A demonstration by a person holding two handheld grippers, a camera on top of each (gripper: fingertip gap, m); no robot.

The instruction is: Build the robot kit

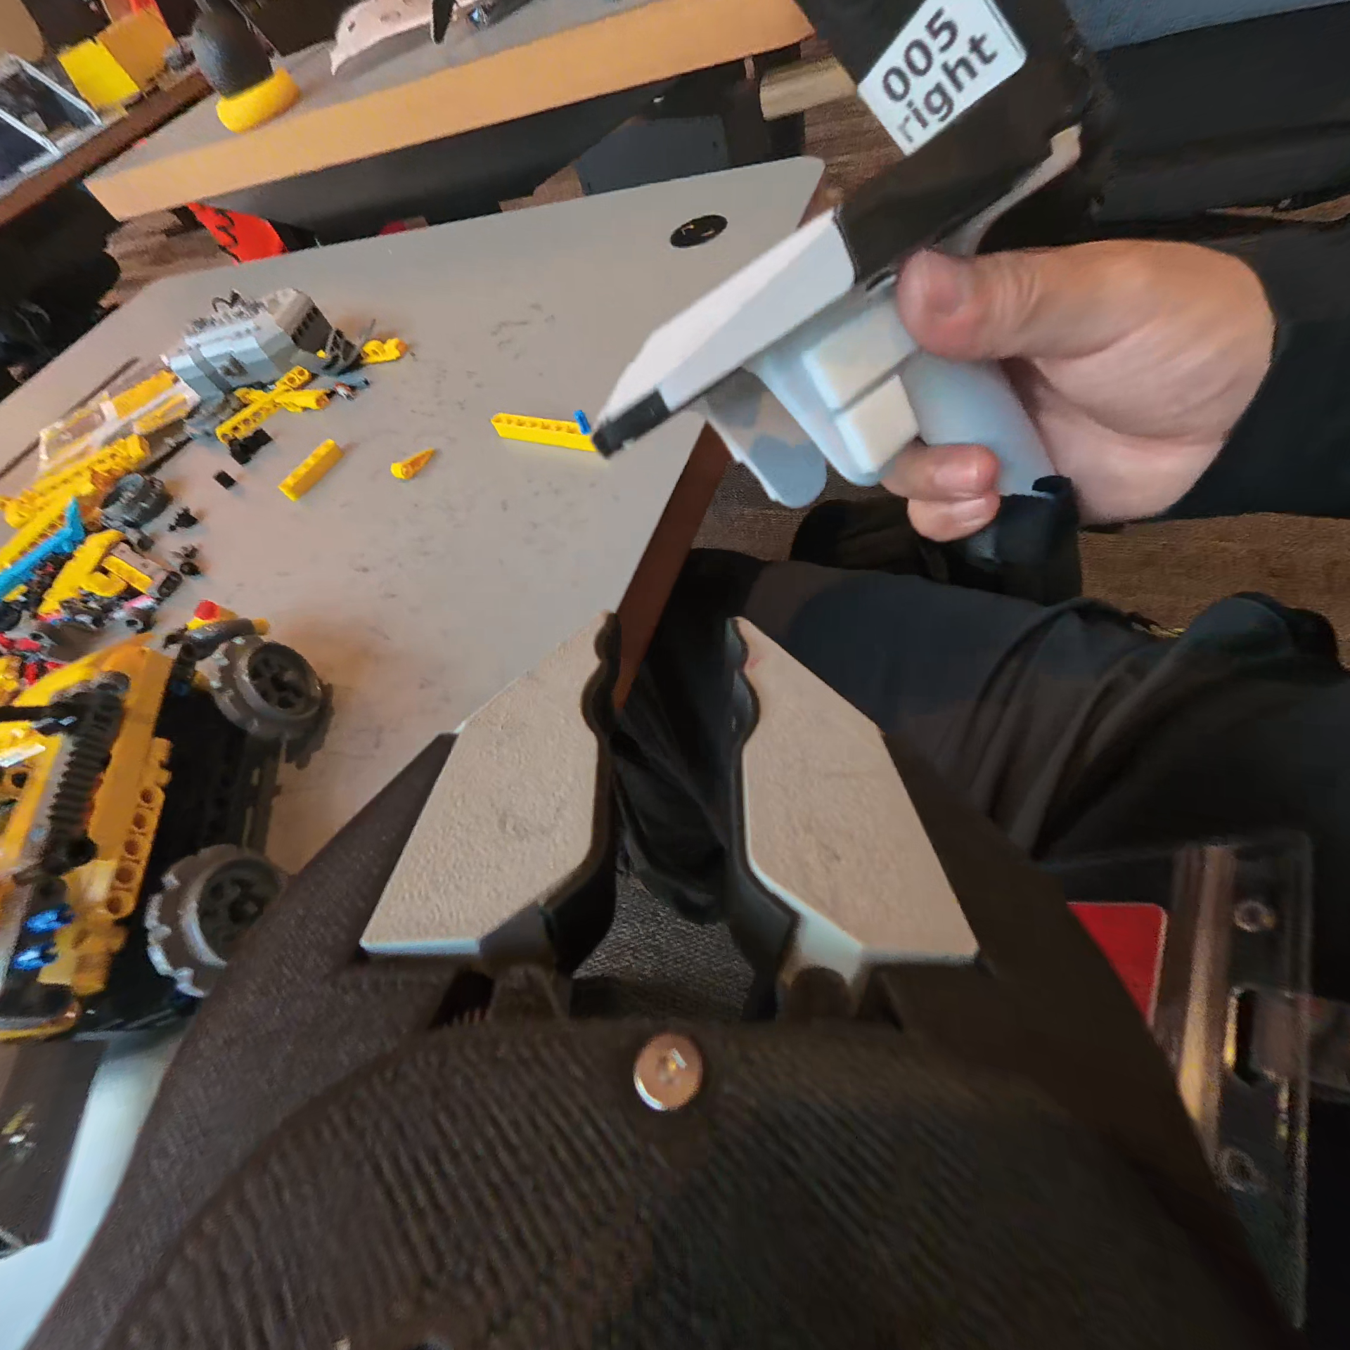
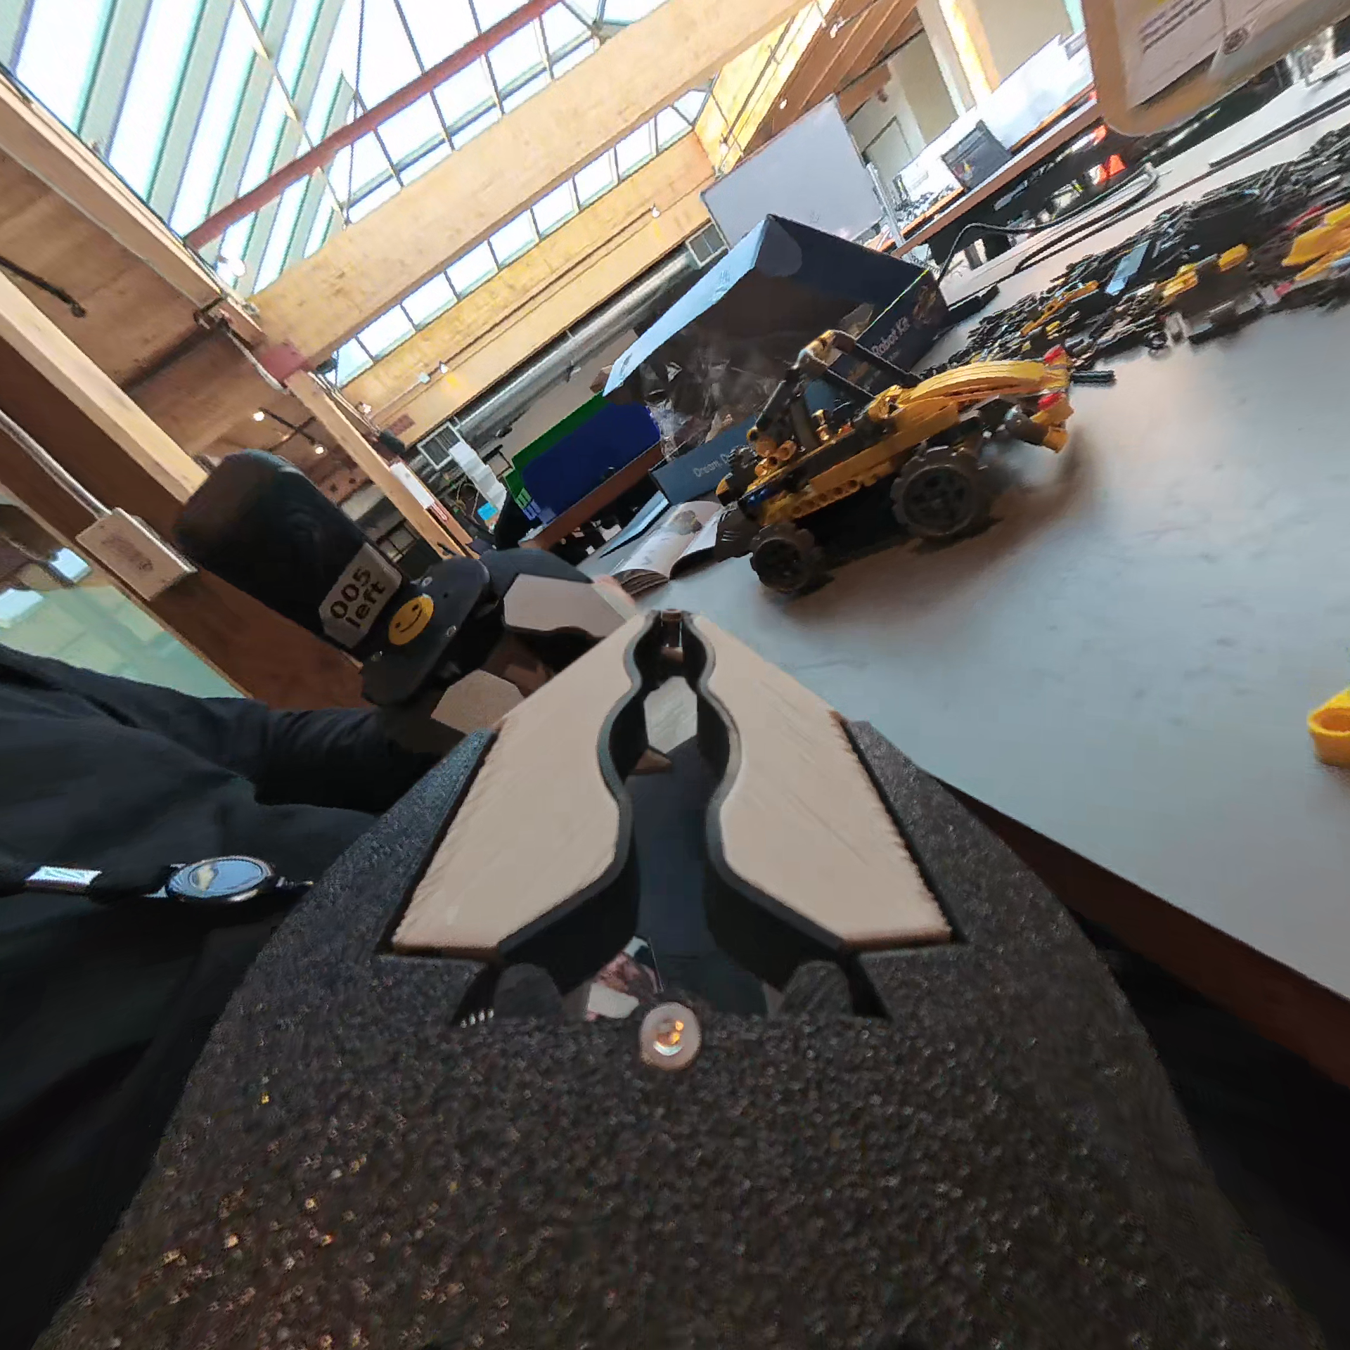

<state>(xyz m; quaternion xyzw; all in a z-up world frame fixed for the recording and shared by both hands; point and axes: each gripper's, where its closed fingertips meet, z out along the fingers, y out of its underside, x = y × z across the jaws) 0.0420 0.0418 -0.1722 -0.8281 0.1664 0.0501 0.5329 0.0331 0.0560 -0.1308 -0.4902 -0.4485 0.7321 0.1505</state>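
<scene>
Left gripper (image 1: 672, 657): nearest the camera, at the near edge of the grey table (image 1: 511, 584); its two tan-faced fingers stood apart with only dark cloth showing between them; it gripped nothing.
Yellow-and-black toy brick vehicle with grey wheels (image 1: 146, 803): on the table to that gripper's left, near but apart.
Right gripper (image 1: 621, 432): farther out, white-bodied, held in a bare hand (image 1: 1096, 380); in its own view the tips were drawn together; a tiny shape at them was too small to identify.
Long yellow holed plastic beam (image 1: 544, 431): flat on the table; long axis pointing toward the right gripper's tip; the end carrying a small blue pin (image 1: 581, 418) lay nearest that tip; touching or apart could not be told; well apart from the left gripper.
Loose yellow, black and grey brick parts (image 1: 241, 351): farthest, heaped along the table's left side.
</scene>
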